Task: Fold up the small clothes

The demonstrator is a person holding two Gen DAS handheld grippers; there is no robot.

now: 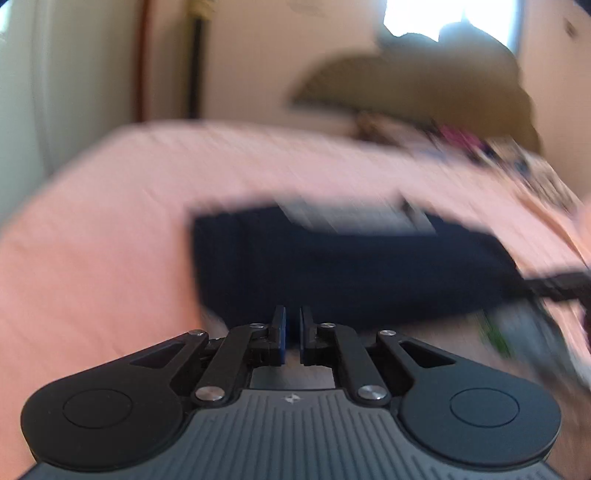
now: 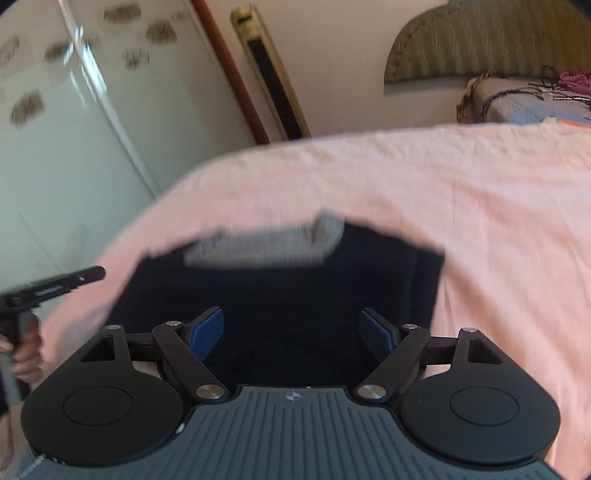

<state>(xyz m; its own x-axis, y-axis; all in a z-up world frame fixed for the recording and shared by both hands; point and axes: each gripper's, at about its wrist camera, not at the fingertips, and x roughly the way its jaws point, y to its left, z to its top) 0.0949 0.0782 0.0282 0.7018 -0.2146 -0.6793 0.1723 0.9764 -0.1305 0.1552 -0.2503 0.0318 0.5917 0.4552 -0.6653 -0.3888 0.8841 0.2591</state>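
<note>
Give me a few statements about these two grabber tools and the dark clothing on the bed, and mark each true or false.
1. The right gripper is open. True.
2. The navy garment lies on a green sheet. False: the bedsheet is pink.
3. The left gripper is spread wide. False: its fingers are almost together, with a narrow gap.
4. The garment has a grey band at its far edge. True.
5. The garment hangs in the air. False: it lies on the bed.

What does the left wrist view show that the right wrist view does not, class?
Left wrist only: a bright window, and the left tool with its jaws nearly closed, nothing visibly between them.
Right wrist only: a pale patterned wardrobe door, and the right tool open wide.
Both: the dark navy folded garment with a grey band, lying on the pink bedsheet.
</note>
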